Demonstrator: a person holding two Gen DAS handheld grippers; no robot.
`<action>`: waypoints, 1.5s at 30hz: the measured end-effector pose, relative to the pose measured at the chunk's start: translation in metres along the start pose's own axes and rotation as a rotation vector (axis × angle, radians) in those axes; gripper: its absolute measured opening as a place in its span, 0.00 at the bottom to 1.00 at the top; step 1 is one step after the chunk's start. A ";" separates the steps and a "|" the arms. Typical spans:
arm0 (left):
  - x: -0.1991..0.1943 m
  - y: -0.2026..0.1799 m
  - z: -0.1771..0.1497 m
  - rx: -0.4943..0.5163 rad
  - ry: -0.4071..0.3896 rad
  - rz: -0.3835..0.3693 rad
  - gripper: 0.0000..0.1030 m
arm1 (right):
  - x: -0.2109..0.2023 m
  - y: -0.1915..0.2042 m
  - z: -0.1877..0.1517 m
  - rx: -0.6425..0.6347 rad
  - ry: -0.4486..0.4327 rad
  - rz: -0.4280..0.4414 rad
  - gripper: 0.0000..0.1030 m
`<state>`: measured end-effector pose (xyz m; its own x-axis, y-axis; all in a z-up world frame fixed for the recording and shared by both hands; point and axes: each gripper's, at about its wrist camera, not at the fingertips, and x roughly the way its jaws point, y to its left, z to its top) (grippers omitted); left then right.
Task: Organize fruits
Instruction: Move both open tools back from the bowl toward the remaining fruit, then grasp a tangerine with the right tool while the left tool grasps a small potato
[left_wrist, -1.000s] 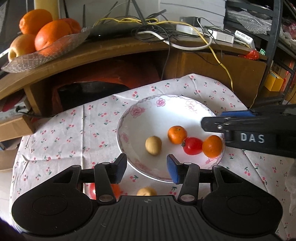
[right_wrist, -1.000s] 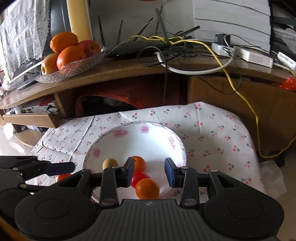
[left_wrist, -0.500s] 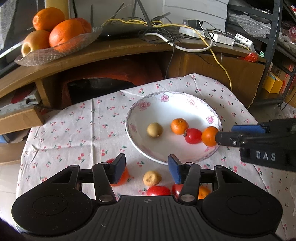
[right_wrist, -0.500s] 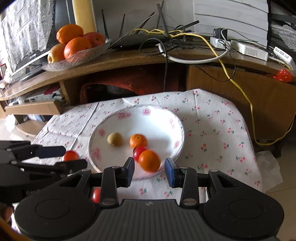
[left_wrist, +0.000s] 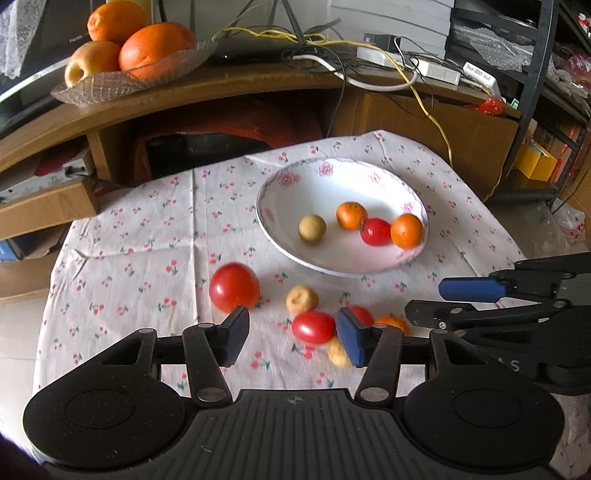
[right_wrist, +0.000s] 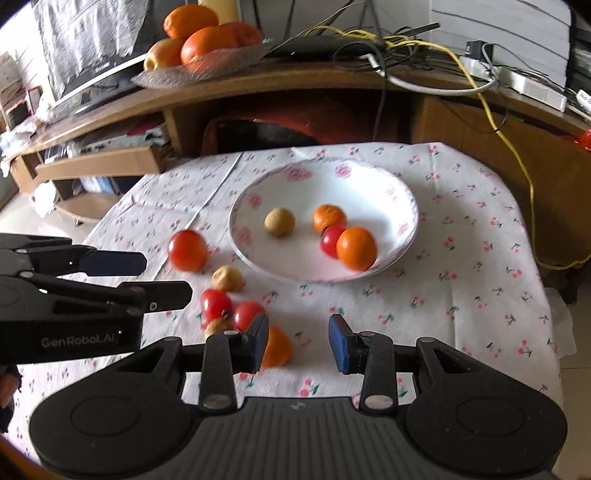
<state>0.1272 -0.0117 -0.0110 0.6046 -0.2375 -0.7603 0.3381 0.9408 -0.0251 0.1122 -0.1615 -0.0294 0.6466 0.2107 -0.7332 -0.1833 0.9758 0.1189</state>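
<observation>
Left claw (left_wrist: 290, 338) low over near edge of cloth-covered tabletop (left_wrist: 147, 240), fingers spread apart, nothing between them; blue pad (left_wrist: 351, 341) sits in front of the loose fruit cluster. Right claw (right_wrist: 298, 341) likewise low and level, fingers apart, empty, aimed toward white floral-rimmed ceramic bowl (right_wrist: 295, 184).

Left view: right claw enters from right edge, side-on, fingers stacked one over the other, near the bowl's near-right rim. Right view: left claw enters from left edge, side-on, just beside large red tomato (right_wrist: 187, 250); bit of a hand visible at lower left edge. Right view only: small orange mandarin (right_wrist: 276, 347) right against the claw's left pad, half hidden. Left view shows that mandarin mostly hidden behind its own right finger.

In bowl: tan round longan-like fruit (left_wrist: 312, 229), apart from the rest; two orange mandarins (left_wrist: 351, 215) with small red cherry tomato (left_wrist: 375, 231) touching between them, toward right rim.

On cloth, outside bowl: large red tomato at left, second tan fruit (left_wrist: 302, 300) just beside it, two red cherry tomatoes (left_wrist: 313, 327), third tan fruit (left_wrist: 338, 352) nearest the camera, partly covered. Motion blur on near fruit.

Behind: glass dish of oranges and an apple (left_wrist: 122, 79) on wooden shelf.
</observation>
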 end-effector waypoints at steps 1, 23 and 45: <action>-0.001 0.000 -0.002 0.000 0.003 -0.002 0.59 | 0.001 0.002 -0.001 -0.001 0.003 0.002 0.36; -0.002 -0.002 -0.017 0.006 0.032 -0.013 0.61 | 0.010 0.014 -0.006 -0.051 0.024 -0.004 0.36; 0.004 0.003 -0.025 0.012 0.066 -0.003 0.61 | 0.030 0.020 -0.007 -0.074 0.058 0.014 0.35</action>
<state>0.1129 -0.0036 -0.0301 0.5544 -0.2235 -0.8016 0.3484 0.9371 -0.0203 0.1230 -0.1360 -0.0539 0.5998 0.2189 -0.7696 -0.2475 0.9654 0.0817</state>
